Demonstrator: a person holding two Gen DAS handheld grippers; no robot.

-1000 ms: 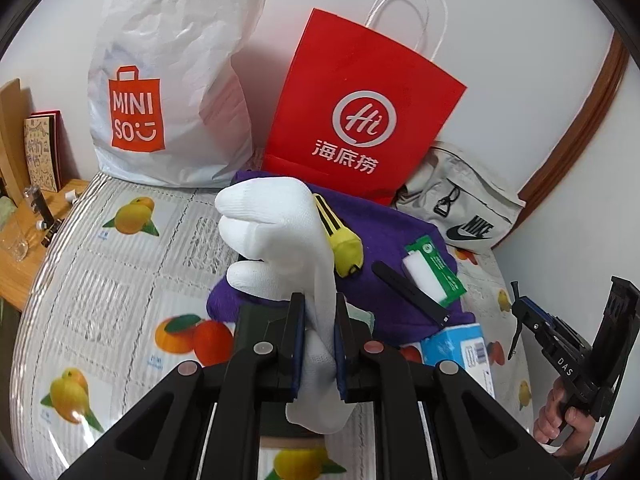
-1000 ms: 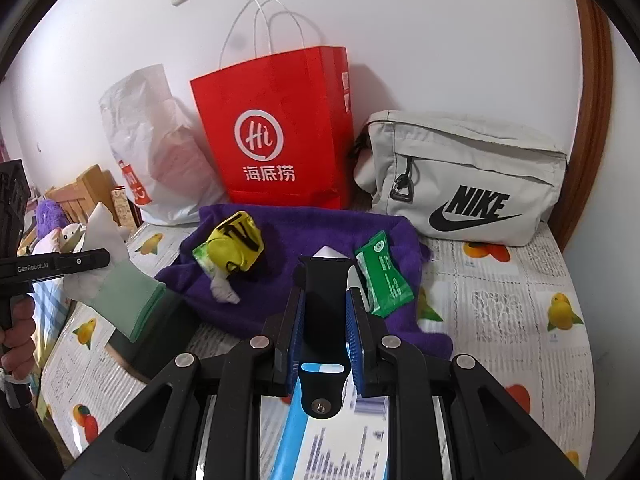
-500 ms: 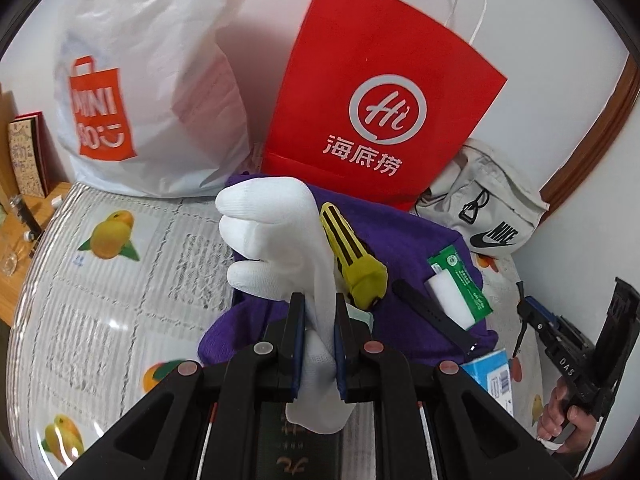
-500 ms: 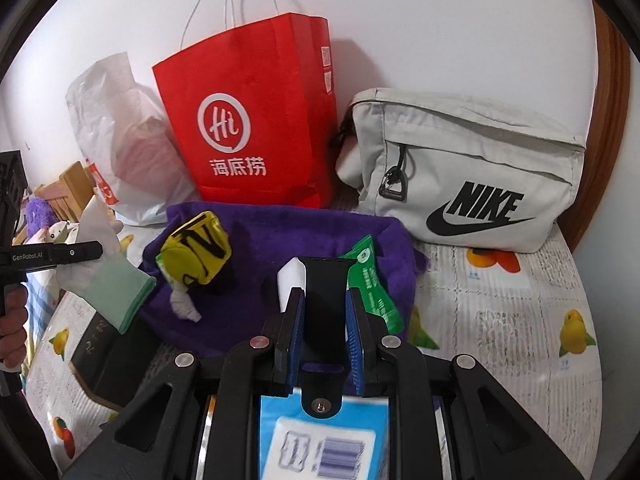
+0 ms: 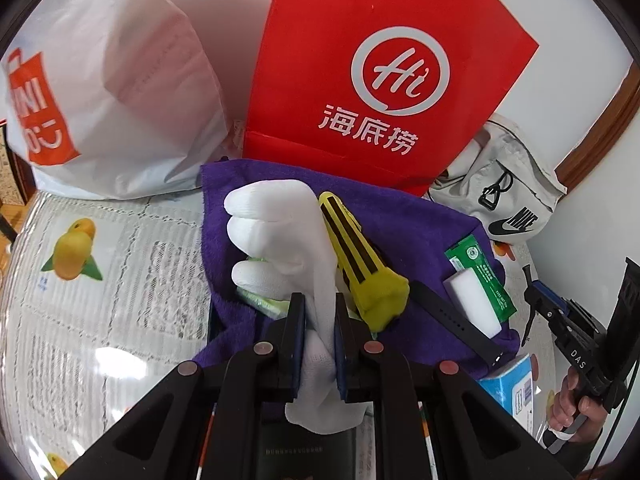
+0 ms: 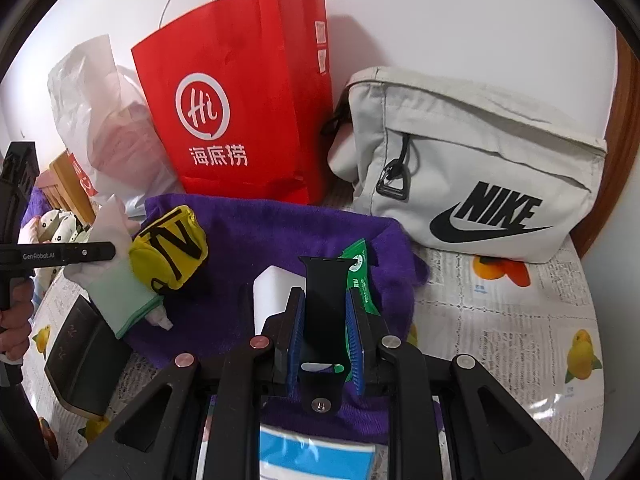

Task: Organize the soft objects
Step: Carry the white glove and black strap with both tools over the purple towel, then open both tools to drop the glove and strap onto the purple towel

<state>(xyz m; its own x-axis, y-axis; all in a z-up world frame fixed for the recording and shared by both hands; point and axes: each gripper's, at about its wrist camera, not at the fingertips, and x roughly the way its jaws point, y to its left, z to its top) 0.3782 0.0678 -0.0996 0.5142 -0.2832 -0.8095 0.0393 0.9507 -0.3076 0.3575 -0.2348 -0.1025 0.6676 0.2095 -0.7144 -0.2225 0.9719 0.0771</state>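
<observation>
Both claws lower, tilted downward

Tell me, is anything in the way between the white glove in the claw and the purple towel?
Yes. A yellow sock with black stripes lies on the purple towel, right beside the white glove that the left claw holds.

Behind the left tongs the white glove hides part of the purple towel; below the right tongs the blue box is blurred and cut off.
</observation>
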